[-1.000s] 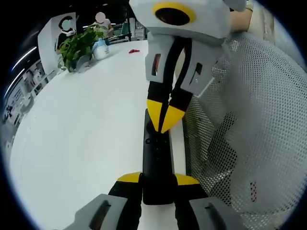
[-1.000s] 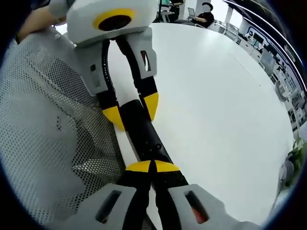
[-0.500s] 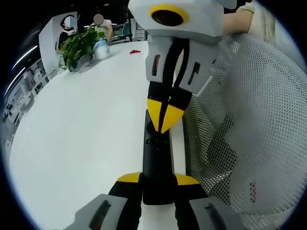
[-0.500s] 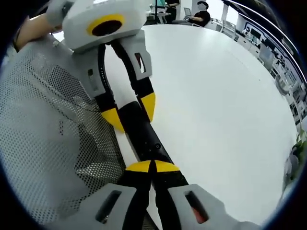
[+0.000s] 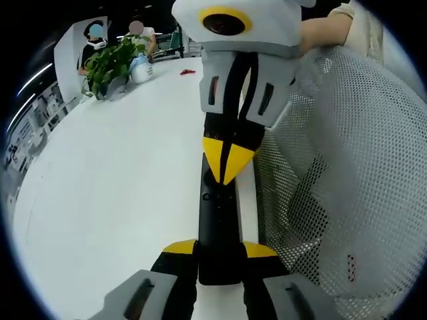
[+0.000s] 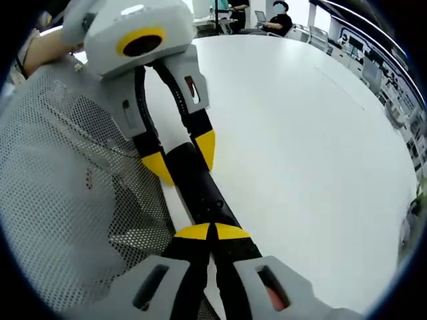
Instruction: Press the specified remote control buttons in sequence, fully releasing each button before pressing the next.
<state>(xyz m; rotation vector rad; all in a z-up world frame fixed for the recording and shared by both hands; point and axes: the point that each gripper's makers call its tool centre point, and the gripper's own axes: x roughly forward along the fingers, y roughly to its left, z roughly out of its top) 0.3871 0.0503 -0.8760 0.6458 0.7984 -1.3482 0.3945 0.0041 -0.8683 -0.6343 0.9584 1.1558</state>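
Left tool [image 5: 219,248] clamps the remote [image 5: 217,223]; right tool [image 5: 228,172] (tips together) touches it.

A wide white table [image 5: 113,173] carries a black remote [image 5: 219,227] near its right edge. Far off on it stand a potted plant [image 5: 107,67], a white bottle [image 5: 141,69] and something small and red [image 5: 186,70].

Open-plan office: long white table [image 5: 113,173], potted plant [image 5: 107,63], seated people [image 6: 277,20] at desks.
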